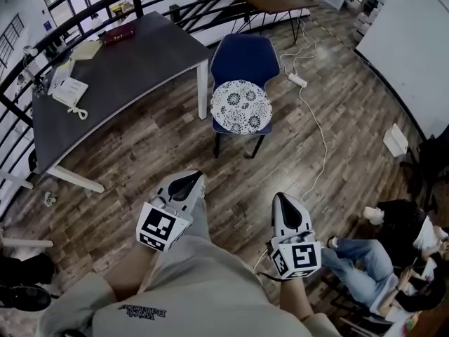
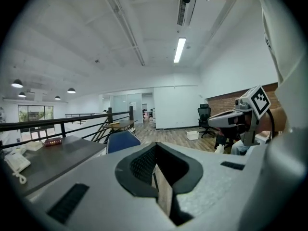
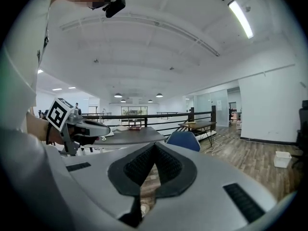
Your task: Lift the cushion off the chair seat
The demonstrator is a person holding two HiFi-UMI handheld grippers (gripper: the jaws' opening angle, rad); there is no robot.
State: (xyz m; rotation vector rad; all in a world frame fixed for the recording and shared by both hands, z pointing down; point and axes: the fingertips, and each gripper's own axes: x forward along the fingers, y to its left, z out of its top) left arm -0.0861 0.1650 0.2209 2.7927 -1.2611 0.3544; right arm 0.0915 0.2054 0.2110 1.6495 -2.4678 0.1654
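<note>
A round white cushion with a dark flower pattern [image 1: 240, 107] lies on the seat of a blue chair [image 1: 245, 58] beside the grey table. Both grippers hang close to my body, well short of the chair. My left gripper [image 1: 193, 176] is shut with nothing between its jaws, and its own view [image 2: 155, 146] shows the blue chair back [image 2: 122, 141] far ahead. My right gripper [image 1: 280, 196] is likewise shut and empty; in its own view [image 3: 155, 146] the chair [image 3: 184, 139] stands beyond the tips. The cushion is hidden in both gripper views.
A grey table [image 1: 119, 69] left of the chair carries a white phone [image 1: 69, 91] and a red box [image 1: 118, 32]. A white power strip with its cable [image 1: 297, 80] runs along the wood floor right of the chair. A person sits at lower right [image 1: 365, 258]. Black railing borders the far side.
</note>
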